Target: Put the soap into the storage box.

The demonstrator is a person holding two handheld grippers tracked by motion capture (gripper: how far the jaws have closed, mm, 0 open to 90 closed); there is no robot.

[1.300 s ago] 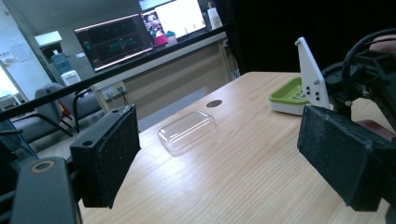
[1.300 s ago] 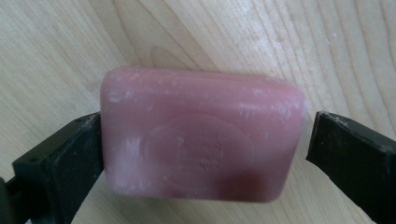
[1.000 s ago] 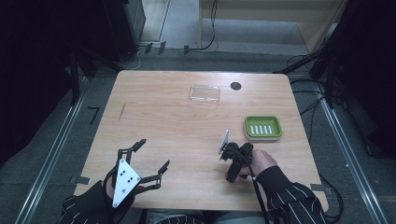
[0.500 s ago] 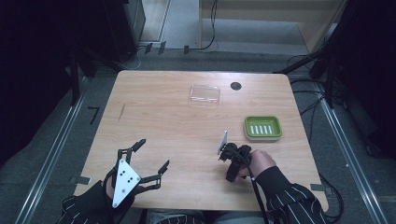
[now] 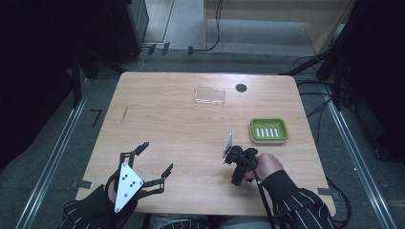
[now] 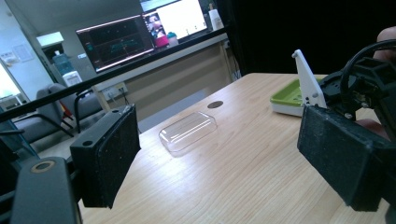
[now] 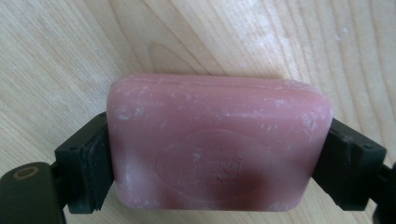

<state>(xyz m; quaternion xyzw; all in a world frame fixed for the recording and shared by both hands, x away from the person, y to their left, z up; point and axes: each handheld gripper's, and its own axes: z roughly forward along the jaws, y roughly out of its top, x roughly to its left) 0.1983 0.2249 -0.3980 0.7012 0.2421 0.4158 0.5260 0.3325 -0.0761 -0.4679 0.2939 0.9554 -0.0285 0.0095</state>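
My right gripper (image 5: 232, 160) points down at the wooden table (image 5: 167, 119), near its front right. Its jaws have just been closing, and in the right gripper view both pads press the short ends of a pink soap bar (image 7: 217, 142): the grip is made. The bar lies flat on the table between the pads, embossed face up, with white scuffs on its surface.

My left gripper (image 5: 143, 167) rests at the front left of the table, well apart from the soap, jaws spread wide with nothing between them.

Step in hand, as I judge it: secure the bar, then lift it.
- Keep the pads centred on the end faces. Soap is smooth and likely slippery, so an off-centre hold may let it pivot.
- Lift straight up before travelling, so that the bar does not drag on the wood.
- Hold the pressure steady; more squeeze could dent the bar or shoot it out sideways.

Just beyond my right gripper stands the green soap dish (image 5: 269, 130) with its ribbed white insert, the probable destination. Approach from above and lower the bar flat onto the ribs.

Farther off lie a clear plastic lid (image 5: 209, 96) and a dark round cable port (image 5: 241, 88).
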